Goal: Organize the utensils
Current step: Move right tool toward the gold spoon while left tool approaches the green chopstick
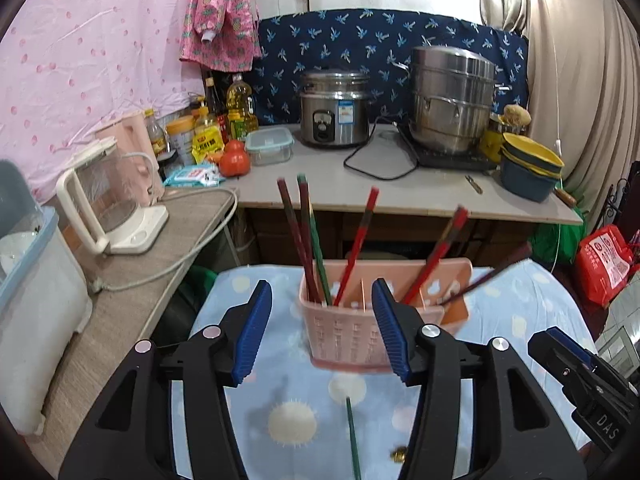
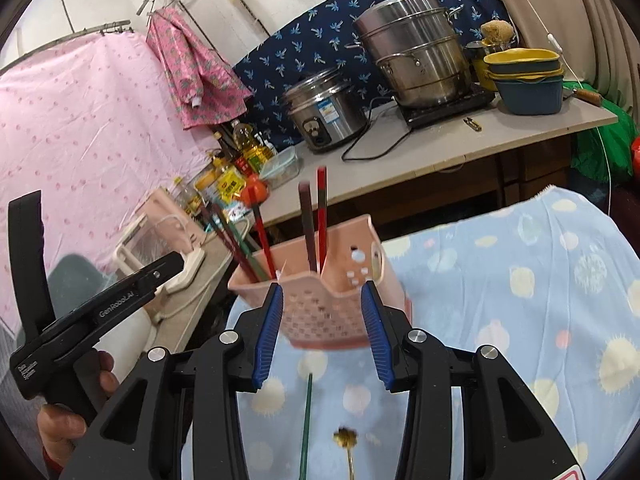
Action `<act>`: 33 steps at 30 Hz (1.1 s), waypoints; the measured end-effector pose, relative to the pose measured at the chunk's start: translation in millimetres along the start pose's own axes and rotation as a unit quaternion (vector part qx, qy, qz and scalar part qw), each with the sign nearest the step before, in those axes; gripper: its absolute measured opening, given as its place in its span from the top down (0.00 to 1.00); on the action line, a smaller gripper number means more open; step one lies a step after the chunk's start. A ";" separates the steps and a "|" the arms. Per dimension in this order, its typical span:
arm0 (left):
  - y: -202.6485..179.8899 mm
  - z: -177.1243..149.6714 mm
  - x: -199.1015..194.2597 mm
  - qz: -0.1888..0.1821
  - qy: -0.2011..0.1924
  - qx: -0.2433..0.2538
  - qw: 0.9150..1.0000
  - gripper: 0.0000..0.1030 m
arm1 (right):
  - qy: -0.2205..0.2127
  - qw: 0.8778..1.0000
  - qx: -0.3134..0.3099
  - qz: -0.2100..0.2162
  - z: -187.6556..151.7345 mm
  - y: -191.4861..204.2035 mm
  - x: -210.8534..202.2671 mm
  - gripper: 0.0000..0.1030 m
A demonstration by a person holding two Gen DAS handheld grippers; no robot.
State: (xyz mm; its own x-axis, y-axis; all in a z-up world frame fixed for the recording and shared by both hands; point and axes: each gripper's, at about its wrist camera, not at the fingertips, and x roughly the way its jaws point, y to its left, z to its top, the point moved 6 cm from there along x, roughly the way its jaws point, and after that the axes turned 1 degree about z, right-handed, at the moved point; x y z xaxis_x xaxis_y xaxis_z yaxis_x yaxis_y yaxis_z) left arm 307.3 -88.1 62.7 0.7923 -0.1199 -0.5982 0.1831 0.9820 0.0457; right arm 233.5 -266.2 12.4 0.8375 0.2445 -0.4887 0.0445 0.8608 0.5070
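Observation:
A pink slotted utensil basket (image 1: 352, 332) (image 2: 320, 312) stands on a blue spotted blanket (image 1: 288, 420). Several red, brown and green chopsticks (image 1: 308, 240) (image 2: 314, 224) stick up out of it. One dark chopstick (image 1: 490, 278) leans far out to the right and is blurred. A green chopstick (image 1: 353, 440) (image 2: 306, 424) lies flat on the blanket in front of the basket, with a small gold-headed utensil (image 2: 346, 438) beside it. My left gripper (image 1: 321, 285) is open just short of the basket, nothing between its pads. My right gripper (image 2: 322, 286) is open too, empty, over the green chopstick.
A grey counter (image 1: 400, 192) behind holds a rice cooker (image 1: 334, 110), a steel steamer pot (image 1: 452, 100), stacked bowls (image 1: 528, 168), bottles and tomatoes. A glass kettle (image 1: 108, 200) sits on the side table at left. A hand (image 2: 60, 428) holds the left gripper's handle.

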 end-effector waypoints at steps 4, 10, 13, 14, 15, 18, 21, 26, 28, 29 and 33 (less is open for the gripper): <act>0.4 -34.1 -5.8 -0.003 0.023 0.000 1.000 0.52 | 0.018 1.000 0.002 -0.002 -26.2 0.9 -10.8 0.61; -1.5 -85.0 -10.3 -0.008 0.059 0.005 0.998 0.52 | 0.045 0.999 0.001 -0.013 -66.8 0.2 -23.2 0.61; -1.1 -113.5 -10.6 -0.011 0.081 0.002 0.997 0.52 | 0.060 0.998 0.000 -0.023 -87.9 -2.8 -27.0 0.61; -1.1 -120.0 -10.4 -0.011 0.087 0.002 0.996 0.52 | 0.064 0.998 -0.002 -0.027 -94.2 -2.8 -27.9 0.61; -0.6 -130.1 -10.4 -0.013 0.095 0.000 0.995 0.52 | 0.070 0.997 -0.005 -0.032 -102.8 -4.1 -28.8 0.61; 1.5 -155.3 -10.4 -0.015 0.115 -0.003 0.993 0.52 | 0.087 0.995 -0.012 -0.042 -122.7 -5.9 -28.9 0.61; 3.9 -176.1 -9.7 -0.017 0.132 -0.008 0.991 0.52 | 0.104 0.993 -0.027 -0.055 -143.4 -5.4 -27.0 0.61; 6.7 -211.6 -11.3 -0.014 0.158 -0.008 0.987 0.52 | 0.128 0.988 -0.046 -0.068 -172.9 -4.9 -22.6 0.61; 7.8 -223.9 -12.0 -0.014 0.168 -0.009 0.986 0.52 | 0.139 0.987 -0.045 -0.069 -182.6 -6.0 -18.7 0.61; 8.7 -228.8 -12.6 -0.014 0.171 -0.010 0.985 0.52 | 0.141 0.986 -0.045 -0.070 -186.0 -6.4 -17.1 0.61; 10.0 -247.8 -14.4 -0.019 0.186 -0.016 0.982 0.52 | 0.153 0.984 -0.048 -0.075 -199.0 -9.5 -10.2 0.63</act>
State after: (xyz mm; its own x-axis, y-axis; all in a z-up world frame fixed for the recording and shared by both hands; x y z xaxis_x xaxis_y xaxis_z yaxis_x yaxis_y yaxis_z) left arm 153.5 -40.5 -126.5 0.5168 -0.1001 -0.8503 0.1845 0.9828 -0.0035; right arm 116.1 -188.0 -128.7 0.6215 0.2216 -0.7514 0.0913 0.9322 0.3504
